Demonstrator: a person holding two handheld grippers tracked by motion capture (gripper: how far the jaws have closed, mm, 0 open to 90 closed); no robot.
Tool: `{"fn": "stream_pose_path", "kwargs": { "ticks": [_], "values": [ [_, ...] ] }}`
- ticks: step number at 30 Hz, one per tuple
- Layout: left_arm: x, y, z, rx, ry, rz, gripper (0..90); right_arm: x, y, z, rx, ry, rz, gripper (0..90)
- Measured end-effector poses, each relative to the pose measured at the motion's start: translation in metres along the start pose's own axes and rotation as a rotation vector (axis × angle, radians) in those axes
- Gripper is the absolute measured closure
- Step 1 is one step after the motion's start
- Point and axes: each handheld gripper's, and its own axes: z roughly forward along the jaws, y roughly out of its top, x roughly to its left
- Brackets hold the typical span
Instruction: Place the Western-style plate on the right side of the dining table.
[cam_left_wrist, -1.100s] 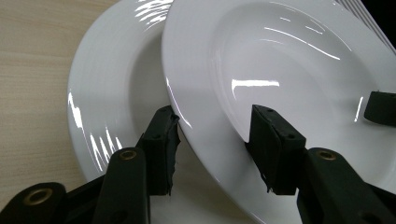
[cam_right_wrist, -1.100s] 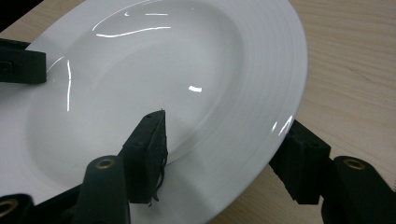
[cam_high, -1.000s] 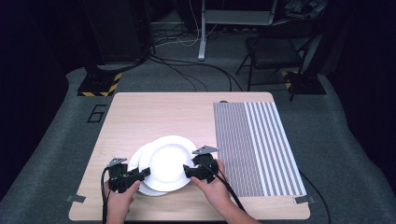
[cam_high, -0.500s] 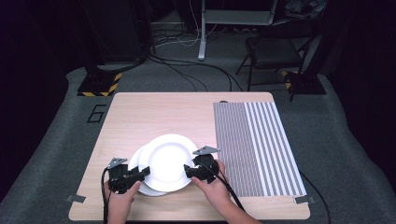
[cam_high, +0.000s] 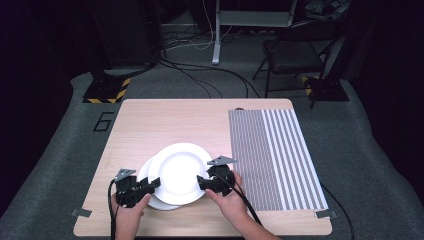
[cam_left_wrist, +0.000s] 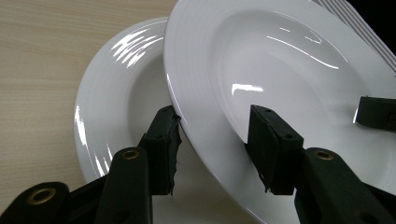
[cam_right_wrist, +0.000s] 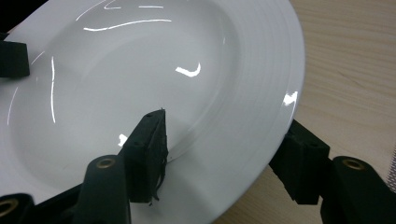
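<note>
The top plate sits tilted over a lower plate at the desk's near edge — both grippers clamp its rim, one jaw above and one beneath. The left gripper holds its left side, the right gripper its right — a striped mat lies just beside.

We see our two hand-held tools near the desk's front edge: the matt black left gripper and the matt black right gripper, each topped by a small grey three-cornered plate. A thin black cable trails from the left one and another black cable from the right. Up close, the blocky black jaws carry round brass-coloured rivets, and their dark pads look frayed at the edges. Our forearms are bare, with no sleeves showing.
</note>
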Motion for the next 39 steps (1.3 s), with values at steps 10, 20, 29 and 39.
{"fn": "stream_pose_path", "kwargs": {
  "ticks": [10,20,29,39],
  "values": [
    [-0.001,0.001,-0.001,-0.004,0.0,0.011,54.0,0.0,0.0,-0.002,-0.006,-0.001,-0.006,39.6],
    [-0.004,0.002,0.002,-0.003,-0.009,0.01,54.1,-0.003,-0.001,-0.005,-0.01,-0.008,0.006,39.6],
    [-0.009,0.005,0.008,0.003,-0.031,0.02,54.2,-0.007,-0.003,-0.01,-0.016,-0.023,0.019,39.6],
    [-0.021,0.012,0.018,0.013,-0.065,0.051,54.3,-0.018,-0.009,-0.022,-0.025,-0.065,0.054,39.6]
  ]
}}
